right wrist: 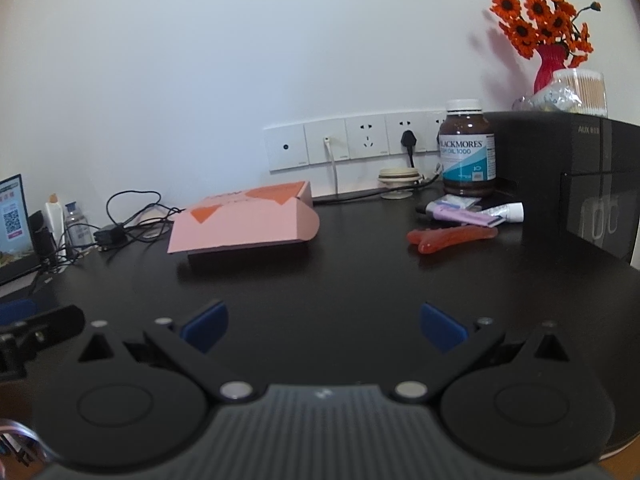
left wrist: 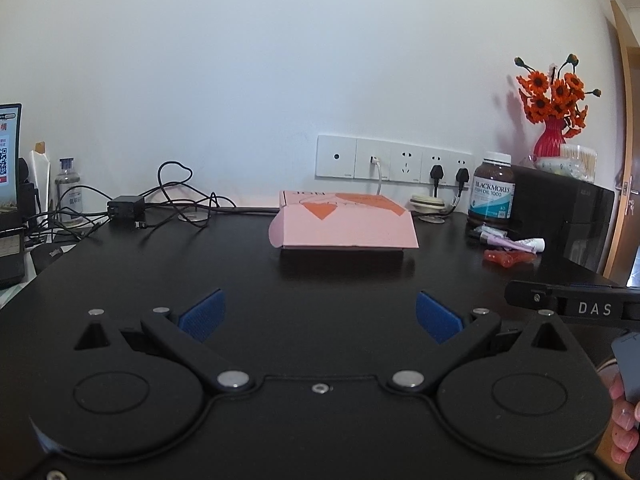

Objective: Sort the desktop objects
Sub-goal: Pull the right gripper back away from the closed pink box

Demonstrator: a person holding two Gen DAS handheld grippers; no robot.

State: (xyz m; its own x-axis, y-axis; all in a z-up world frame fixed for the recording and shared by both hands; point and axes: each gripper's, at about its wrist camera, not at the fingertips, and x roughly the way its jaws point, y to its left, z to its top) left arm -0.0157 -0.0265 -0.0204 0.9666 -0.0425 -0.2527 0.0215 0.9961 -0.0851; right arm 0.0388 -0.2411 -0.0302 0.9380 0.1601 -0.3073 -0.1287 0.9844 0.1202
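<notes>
A pink cardboard box [left wrist: 344, 224] [right wrist: 244, 220] with orange shapes lies flat toward the back of the black desk [left wrist: 320, 280] [right wrist: 360, 272]. At the right stand a brown supplement bottle [left wrist: 491, 194] [right wrist: 467, 150], small tubes [left wrist: 516, 242] [right wrist: 472, 212] and a red translucent tool [left wrist: 508, 257] [right wrist: 452, 238]. My left gripper [left wrist: 320, 316] hovers open over the bare desk in front of the box, nothing between its blue pads. My right gripper [right wrist: 323, 326] is open too, empty, nearer the tool and tubes. Its side shows at the right of the left wrist view.
A black appliance [left wrist: 568, 224] [right wrist: 580, 176] carries a red vase of orange flowers [left wrist: 554, 116] [right wrist: 548, 32]. Wall sockets [left wrist: 394, 164] [right wrist: 356, 144], tangled cables with an adapter [left wrist: 128, 206] [right wrist: 112, 234], a clear bottle [left wrist: 69, 192] and a screen [left wrist: 10, 148] [right wrist: 14, 224] line the back and left.
</notes>
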